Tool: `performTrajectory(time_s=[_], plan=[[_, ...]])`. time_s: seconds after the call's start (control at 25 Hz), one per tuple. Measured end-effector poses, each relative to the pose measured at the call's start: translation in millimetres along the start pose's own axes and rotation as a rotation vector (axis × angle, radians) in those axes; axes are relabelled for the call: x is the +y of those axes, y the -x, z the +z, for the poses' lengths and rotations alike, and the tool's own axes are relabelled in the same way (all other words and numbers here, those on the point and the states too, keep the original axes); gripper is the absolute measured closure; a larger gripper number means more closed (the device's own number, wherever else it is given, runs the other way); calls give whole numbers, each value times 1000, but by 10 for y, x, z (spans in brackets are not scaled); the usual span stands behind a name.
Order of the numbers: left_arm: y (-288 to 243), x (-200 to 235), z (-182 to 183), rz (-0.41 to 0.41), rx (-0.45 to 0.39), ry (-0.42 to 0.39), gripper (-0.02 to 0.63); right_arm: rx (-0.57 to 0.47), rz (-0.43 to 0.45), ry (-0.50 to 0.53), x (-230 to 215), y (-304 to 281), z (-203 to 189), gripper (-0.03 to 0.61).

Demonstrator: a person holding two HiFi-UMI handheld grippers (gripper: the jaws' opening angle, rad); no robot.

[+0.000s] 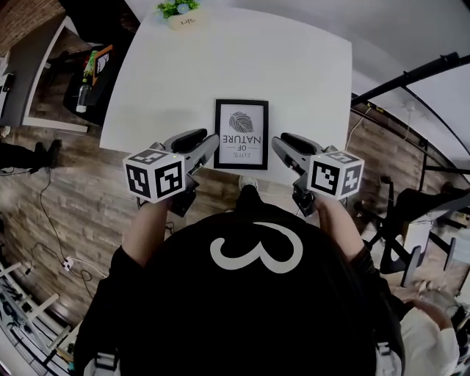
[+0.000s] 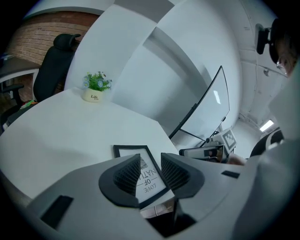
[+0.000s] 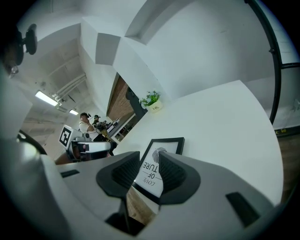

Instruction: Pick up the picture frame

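Observation:
A black picture frame (image 1: 241, 134) with a leaf print and the words "LOVE OF NATURE" lies flat at the near edge of the white table (image 1: 294, 81). My left gripper (image 1: 200, 143) is at the frame's near left side and my right gripper (image 1: 286, 145) at its near right side. In the left gripper view the jaws (image 2: 151, 164) stand apart, and the frame's near corner (image 2: 149, 183) shows in the gap beyond them. The right gripper (image 3: 149, 168) is also open, with the frame (image 3: 164, 147) lying just ahead of its tips. Neither gripper presses on the frame.
A small potted plant (image 1: 182, 15) stands at the table's far edge. The near edge of the table drops to a brick-pattern floor. A black office chair (image 2: 56, 61) is at the far left, a leaning board (image 2: 206, 108) on the right. People stand far off in the right gripper view.

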State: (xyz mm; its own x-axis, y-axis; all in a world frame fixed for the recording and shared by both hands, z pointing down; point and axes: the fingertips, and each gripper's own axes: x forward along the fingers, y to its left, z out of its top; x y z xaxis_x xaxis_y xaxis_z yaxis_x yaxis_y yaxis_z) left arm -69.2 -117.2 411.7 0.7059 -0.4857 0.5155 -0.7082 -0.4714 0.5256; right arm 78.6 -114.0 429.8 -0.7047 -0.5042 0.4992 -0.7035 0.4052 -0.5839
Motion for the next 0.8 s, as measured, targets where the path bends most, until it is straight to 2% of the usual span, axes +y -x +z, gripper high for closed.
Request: performTrajectory(time_s=[0.8], plan=[[-335,581,-433,70,128,113,472,168,-59,-58,-385,-557,-317,453]])
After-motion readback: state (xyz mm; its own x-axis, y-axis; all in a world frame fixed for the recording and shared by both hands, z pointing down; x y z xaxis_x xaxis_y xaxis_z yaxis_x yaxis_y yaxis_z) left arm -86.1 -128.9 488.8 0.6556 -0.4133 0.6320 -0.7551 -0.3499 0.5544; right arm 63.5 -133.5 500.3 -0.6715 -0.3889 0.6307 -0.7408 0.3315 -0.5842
